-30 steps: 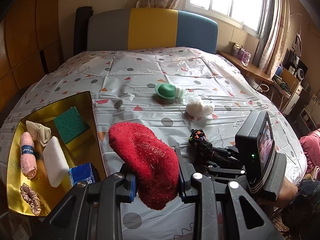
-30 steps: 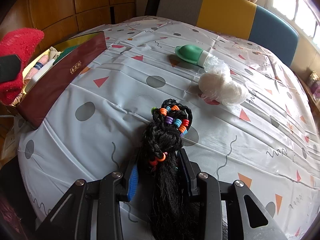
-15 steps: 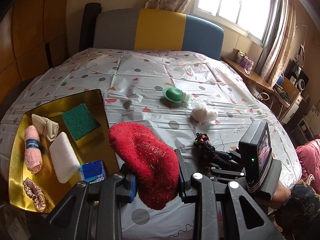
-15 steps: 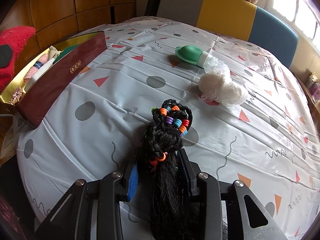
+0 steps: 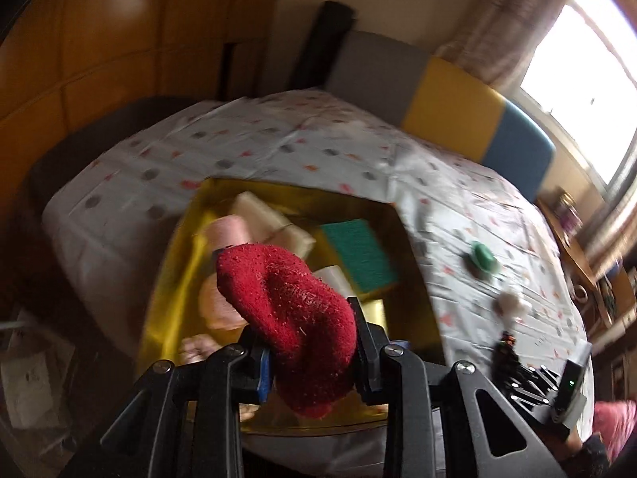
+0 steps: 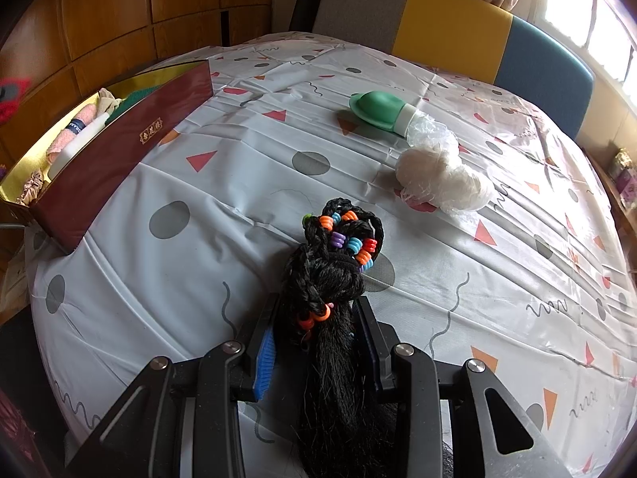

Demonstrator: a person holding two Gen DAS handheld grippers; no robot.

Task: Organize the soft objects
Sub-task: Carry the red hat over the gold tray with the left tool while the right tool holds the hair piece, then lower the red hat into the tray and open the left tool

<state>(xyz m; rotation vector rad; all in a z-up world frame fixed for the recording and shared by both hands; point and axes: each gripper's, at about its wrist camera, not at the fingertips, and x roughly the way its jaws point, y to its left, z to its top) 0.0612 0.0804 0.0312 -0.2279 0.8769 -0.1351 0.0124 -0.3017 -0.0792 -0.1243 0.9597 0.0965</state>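
My left gripper (image 5: 312, 352) is shut on a fuzzy red sock (image 5: 290, 318) and holds it above the gold-lined box (image 5: 175, 279). The box holds a green sponge (image 5: 360, 253), a pink rolled cloth (image 5: 229, 233), a beige bundle (image 5: 270, 223) and a white sponge. My right gripper (image 6: 314, 342) is shut on a black braided hairpiece with coloured beads (image 6: 338, 255), low over the bed. A green silicone item (image 6: 378, 109) and a white wrapped bundle (image 6: 442, 179) lie on the sheet. The box (image 6: 131, 139) shows at the left in the right wrist view.
The bed has a patterned plastic sheet (image 6: 497, 279) and a grey, yellow and blue headboard (image 6: 454, 36). Wooden wall panels (image 6: 119, 20) stand to the left. The right gripper's body (image 5: 565, 390) shows at the lower right of the left wrist view.
My left gripper has swung left with the red sock and now hangs over the box; its view is blurred by motion. The right gripper and hairpiece have not moved.
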